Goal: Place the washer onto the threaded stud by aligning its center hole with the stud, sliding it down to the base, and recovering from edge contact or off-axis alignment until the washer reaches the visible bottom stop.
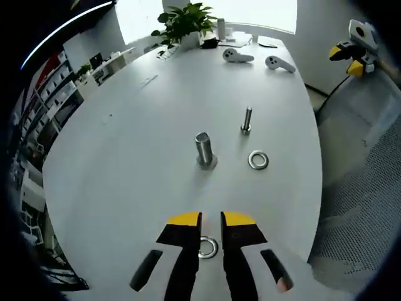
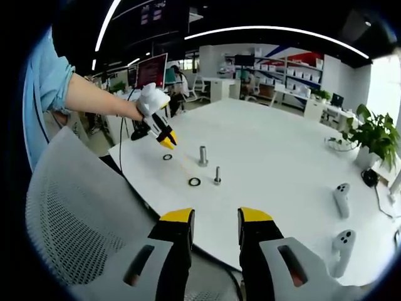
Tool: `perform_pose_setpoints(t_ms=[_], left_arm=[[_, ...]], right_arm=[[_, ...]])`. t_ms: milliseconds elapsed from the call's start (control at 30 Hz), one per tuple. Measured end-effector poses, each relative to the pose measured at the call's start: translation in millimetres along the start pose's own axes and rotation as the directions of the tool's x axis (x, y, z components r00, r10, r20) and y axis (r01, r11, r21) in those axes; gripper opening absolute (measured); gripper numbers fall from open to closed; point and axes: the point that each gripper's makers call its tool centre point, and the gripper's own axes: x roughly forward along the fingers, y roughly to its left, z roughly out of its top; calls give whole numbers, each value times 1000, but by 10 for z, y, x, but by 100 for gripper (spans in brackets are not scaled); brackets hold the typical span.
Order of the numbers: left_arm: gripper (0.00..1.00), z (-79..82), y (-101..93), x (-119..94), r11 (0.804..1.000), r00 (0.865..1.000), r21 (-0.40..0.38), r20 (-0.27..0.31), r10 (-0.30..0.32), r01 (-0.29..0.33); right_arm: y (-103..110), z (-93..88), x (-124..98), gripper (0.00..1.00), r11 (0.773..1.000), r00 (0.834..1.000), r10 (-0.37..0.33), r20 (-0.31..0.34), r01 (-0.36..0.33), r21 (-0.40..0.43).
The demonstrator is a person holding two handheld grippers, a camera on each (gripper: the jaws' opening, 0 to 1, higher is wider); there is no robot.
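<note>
White surface [image 1: 125,157] carries two studs [image 1: 204,149] [image 1: 246,120] and two washers [image 1: 257,160] [image 1: 207,247]; left tongs [image 1: 210,221] straddle one washer, slightly parted; right tongs [image 2: 215,216] gape, empty.

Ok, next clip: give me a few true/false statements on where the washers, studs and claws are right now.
1. A washer lies on the table between the left claw's tips. True.
2. The large stud already carries a washer halfway down. False: nothing rings its shaft.
3. A second washer lies flat beside the small stud. True.
4. The right claw grips a washer. False: it is open and empty, out over a mesh chair.
5. Both studs lie on their sides. False: both stand upright.
</note>
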Motion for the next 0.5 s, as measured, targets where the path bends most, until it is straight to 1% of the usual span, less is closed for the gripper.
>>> perform_pose_setpoints(t_ms=[100,167,200,233,333,367,400,500], left_arm=[[26,-223,17,55,1000,998,4,-69,-1,1],[31,-330,20,101,1000,996,0,-93,-5,5],[34,-414,15,131,1000,993,-3,-116,-13,13],[34,-459,7,145,1000,991,-16,-130,-21,19],[36,-515,-14,179,999,990,-40,-141,-31,26],[36,-529,-19,187,999,989,-39,-145,-32,27],[36,-572,24,217,999,988,-38,-153,-36,30],[36,-612,7,245,999,985,-35,-167,-41,36]], right_arm=[[-5,-1,-1,30,1000,1000,-1,0,1,1],[-7,-2,-2,30,1000,1000,-2,0,2,2],[-8,-2,-1,30,1000,1000,-2,-1,2,2],[-8,-3,-1,30,1000,1000,-2,-1,2,2],[-7,-4,-2,30,1000,1000,-3,-3,3,3],[-7,-5,-2,30,1000,1000,-3,-3,3,3],[-7,-5,-2,30,1000,1000,-3,-3,3,4],[-9,-6,-2,30,1000,1000,-4,-3,4,5]])
